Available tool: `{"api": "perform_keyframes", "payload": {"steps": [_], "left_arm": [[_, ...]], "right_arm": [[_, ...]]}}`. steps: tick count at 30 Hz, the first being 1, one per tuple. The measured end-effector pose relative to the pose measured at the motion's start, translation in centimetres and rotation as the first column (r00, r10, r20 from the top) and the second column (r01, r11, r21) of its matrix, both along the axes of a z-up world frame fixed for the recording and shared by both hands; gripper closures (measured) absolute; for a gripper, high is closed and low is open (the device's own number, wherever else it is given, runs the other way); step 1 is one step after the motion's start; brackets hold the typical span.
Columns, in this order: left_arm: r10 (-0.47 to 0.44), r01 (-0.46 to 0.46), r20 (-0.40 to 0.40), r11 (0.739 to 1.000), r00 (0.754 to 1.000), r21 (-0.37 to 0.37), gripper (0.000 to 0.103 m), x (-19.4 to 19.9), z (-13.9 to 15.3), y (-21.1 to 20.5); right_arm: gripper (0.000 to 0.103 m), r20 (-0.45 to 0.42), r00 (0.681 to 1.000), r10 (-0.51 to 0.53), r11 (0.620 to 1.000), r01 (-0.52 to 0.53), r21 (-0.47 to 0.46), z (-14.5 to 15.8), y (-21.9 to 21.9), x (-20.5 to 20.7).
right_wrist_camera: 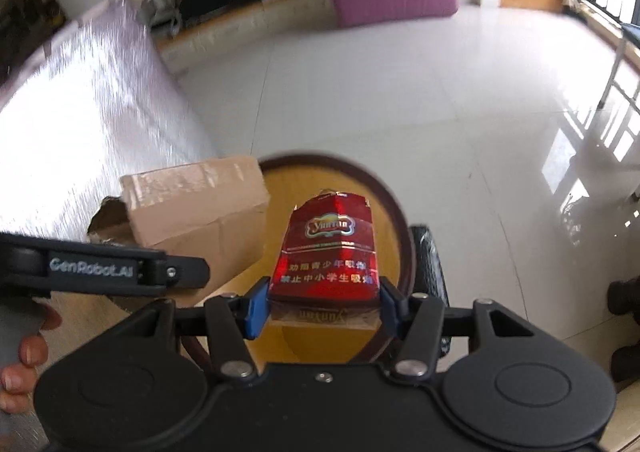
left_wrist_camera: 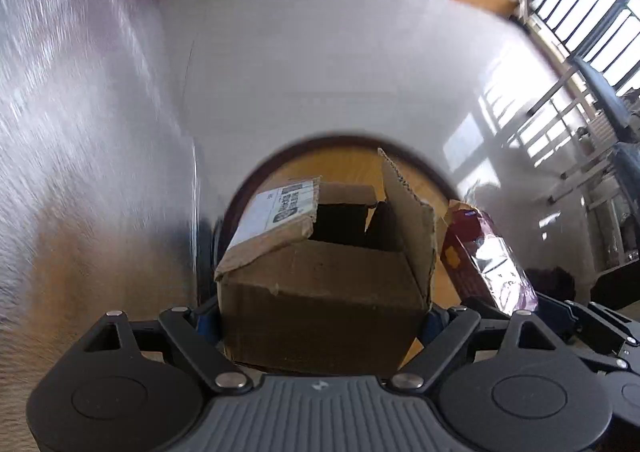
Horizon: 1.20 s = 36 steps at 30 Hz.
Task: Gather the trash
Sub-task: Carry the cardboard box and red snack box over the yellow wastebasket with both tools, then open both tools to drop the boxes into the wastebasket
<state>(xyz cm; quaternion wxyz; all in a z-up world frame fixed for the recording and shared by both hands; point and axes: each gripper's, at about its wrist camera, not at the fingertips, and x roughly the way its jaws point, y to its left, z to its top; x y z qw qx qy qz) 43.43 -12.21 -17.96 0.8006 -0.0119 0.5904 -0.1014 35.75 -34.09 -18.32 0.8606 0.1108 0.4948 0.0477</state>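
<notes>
The left gripper [left_wrist_camera: 322,316] has its fingers closed against the two sides of a brown cardboard box [left_wrist_camera: 320,292], holding it up in front of the camera. The box is open at the top: one flap [left_wrist_camera: 408,211] stands up on the right with a torn, corrugated edge, and another [left_wrist_camera: 276,215] folds over on the left, carrying a white printed label whose text is too small to read. The inside of the box is dark and nothing in it can be made out. In the right wrist view the same box [right_wrist_camera: 196,203] shows a taped, glossy side.

The right gripper [right_wrist_camera: 323,304] has its blue-padded fingers [right_wrist_camera: 256,306] pressed on the lower sides of a red cigarette pack [right_wrist_camera: 326,252], crumpled and torn open at the top, with a gold logo and lines of Chinese lettering. From the left wrist view the pack [left_wrist_camera: 488,256] sits just beside the box on its right, its foil wrapping catching the light.

Both things are held above a round container [right_wrist_camera: 390,207] with a dark brown rim and a yellow-orange inside; the box hides its left edge, and the gripper bodies cut off its near edge. A black wheel [right_wrist_camera: 430,264] shows beside its right rim. The silvery surface [right_wrist_camera: 88,99] on the left is smeared with blur. Part of a hand [right_wrist_camera: 24,356] shows at the lower left, mostly cut off.
</notes>
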Motion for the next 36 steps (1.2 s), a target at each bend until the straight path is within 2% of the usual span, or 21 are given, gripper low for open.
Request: {"api": "perform_keyframes", "payload": {"steps": [3, 9, 22, 24, 25, 29, 36], "left_arm": [[0.031, -0.030, -0.067, 0.999, 0.997, 0.014, 0.015, 0.8, -1.7, 0.9], [0.053, -0.052, -0.107, 0.999, 0.993, 0.015, 0.015, 2.0, -3.1, 1.1], [0.115, -0.123, -0.172, 0.992, 0.978, -0.034, 0.012, 3.2, -5.9, 0.0], [0.131, -0.139, -0.183, 0.990, 0.974, -0.029, 0.005, 2.9, -5.9, 0.4], [0.136, -0.143, -0.180, 0.989, 0.974, -0.024, 0.004, 2.9, -5.9, 0.5], [0.127, -0.133, -0.186, 0.991, 0.974, -0.018, 0.003, 3.0, -5.9, 0.3], [0.120, -0.121, -0.192, 0.993, 0.974, 0.005, 0.002, 2.7, -6.4, 0.2]], "right_arm": [[0.047, -0.054, 0.998, 0.040, 0.999, -0.041, -0.027, -1.4, 0.8, 1.0], [0.047, -0.150, 0.986, 0.077, 0.994, -0.088, -0.067, -3.7, 1.4, 2.5], [0.046, -0.143, 0.981, 0.128, 0.987, -0.140, -0.077, -4.3, 1.8, 2.9], [0.027, -0.132, 0.981, 0.140, 0.986, -0.151, -0.075, -4.4, 1.8, 2.7], [0.023, -0.122, 0.981, 0.147, 0.984, -0.158, -0.084, -4.4, 1.8, 2.5], [0.021, -0.123, 0.976, 0.178, 0.977, -0.190, -0.097, -4.3, 2.0, 2.1], [0.018, -0.114, 0.981, 0.157, 0.982, -0.167, -0.084, -3.9, 1.6, 2.4]]}}
